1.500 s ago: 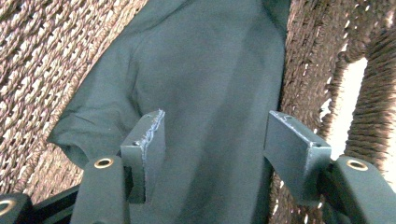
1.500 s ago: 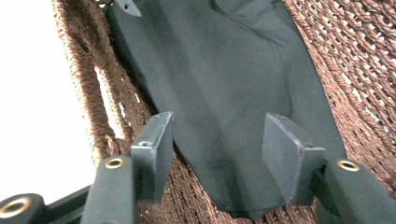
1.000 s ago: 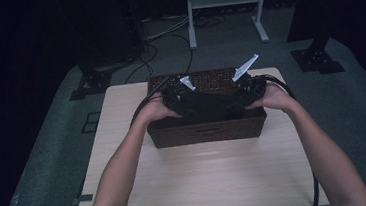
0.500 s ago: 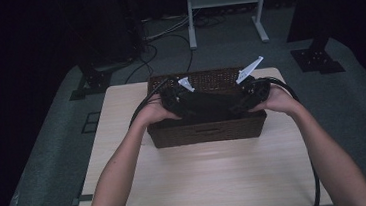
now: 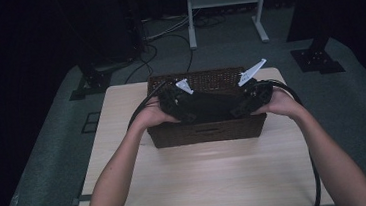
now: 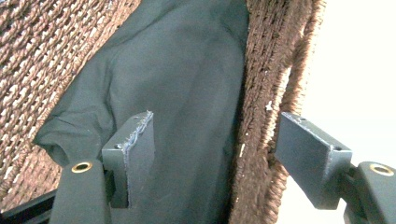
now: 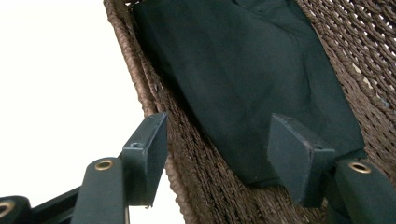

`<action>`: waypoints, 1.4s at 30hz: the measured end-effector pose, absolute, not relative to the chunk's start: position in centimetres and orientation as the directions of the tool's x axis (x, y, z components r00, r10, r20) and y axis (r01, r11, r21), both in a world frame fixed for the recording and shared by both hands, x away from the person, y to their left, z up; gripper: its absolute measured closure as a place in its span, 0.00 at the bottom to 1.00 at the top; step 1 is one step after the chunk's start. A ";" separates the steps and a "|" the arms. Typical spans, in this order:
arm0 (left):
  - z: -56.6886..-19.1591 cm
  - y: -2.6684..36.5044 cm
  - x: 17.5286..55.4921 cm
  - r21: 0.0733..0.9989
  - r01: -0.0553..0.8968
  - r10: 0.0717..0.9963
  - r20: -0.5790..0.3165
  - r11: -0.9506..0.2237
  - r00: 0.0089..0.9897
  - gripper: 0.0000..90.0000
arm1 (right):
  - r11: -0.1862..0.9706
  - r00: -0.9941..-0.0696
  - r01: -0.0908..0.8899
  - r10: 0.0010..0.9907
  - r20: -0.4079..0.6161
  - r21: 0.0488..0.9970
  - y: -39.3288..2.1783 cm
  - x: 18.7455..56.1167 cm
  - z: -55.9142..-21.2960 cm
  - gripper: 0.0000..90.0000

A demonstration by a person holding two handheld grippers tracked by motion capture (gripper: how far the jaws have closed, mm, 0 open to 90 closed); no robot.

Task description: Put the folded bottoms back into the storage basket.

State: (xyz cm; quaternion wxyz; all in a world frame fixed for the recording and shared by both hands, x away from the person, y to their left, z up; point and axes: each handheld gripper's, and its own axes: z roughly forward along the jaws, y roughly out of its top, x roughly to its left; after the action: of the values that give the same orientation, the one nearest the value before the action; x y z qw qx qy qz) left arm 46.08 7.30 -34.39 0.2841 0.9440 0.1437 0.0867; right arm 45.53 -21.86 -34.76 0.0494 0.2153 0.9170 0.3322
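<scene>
- One dark cloth [image 5: 211, 105] is seen folded inside the brown woven basket [image 5: 208, 131], which stands at the far middle of the pale wooden table [image 5: 198, 182].
- In the left gripper view the cloth [image 6: 177, 93] lies against the basket's woven wall [image 6: 261, 93], and that wall passes between the two jaws without being pressed.
- The left gripper [image 5: 181, 105] is held at the basket's left end; its jaws have just been opening and now stand apart, released from the fabric.
- The right gripper [image 5: 246, 102] is held at the right end; in its own view its jaws have likewise been opening, straddling the basket's wall [image 7: 187, 154] beside the cloth [image 7: 243, 84], with nothing clamped.
- Compared with a second ago, both hands are found in nearly the same place, so the cloth is judged to have been set down and let go, the placing being all but finished.
- Beyond the table a grey floor [image 5: 351, 98], loose cables [image 5: 174, 31] and a white stand [image 5: 223, 9] are visible in a dim room.
</scene>
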 end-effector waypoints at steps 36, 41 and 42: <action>-33.3 7.7 41.7 0.575 0.151 0.269 0.124 -0.804 0.955 0.28 | 0.671 -0.906 0.333 0.422 0.028 0.662 -23.8 41.1 -34.8 0.41; -33.5 7.9 41.3 0.578 0.147 0.265 0.125 -0.803 0.956 0.28 | 0.673 -0.909 0.328 0.415 0.028 0.663 -23.7 40.5 -34.9 0.41; -33.5 7.9 41.2 0.580 0.148 0.268 0.127 -0.801 0.955 0.28 | 0.674 -0.911 0.325 0.412 0.028 0.664 -23.7 40.5 -35.0 0.41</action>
State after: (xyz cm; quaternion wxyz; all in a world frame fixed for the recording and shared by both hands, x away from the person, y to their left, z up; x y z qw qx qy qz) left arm 41.17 7.93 -33.54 0.2953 0.9435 0.1104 0.1018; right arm 40.45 -23.72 -35.02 0.0621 0.2021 0.9127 0.3498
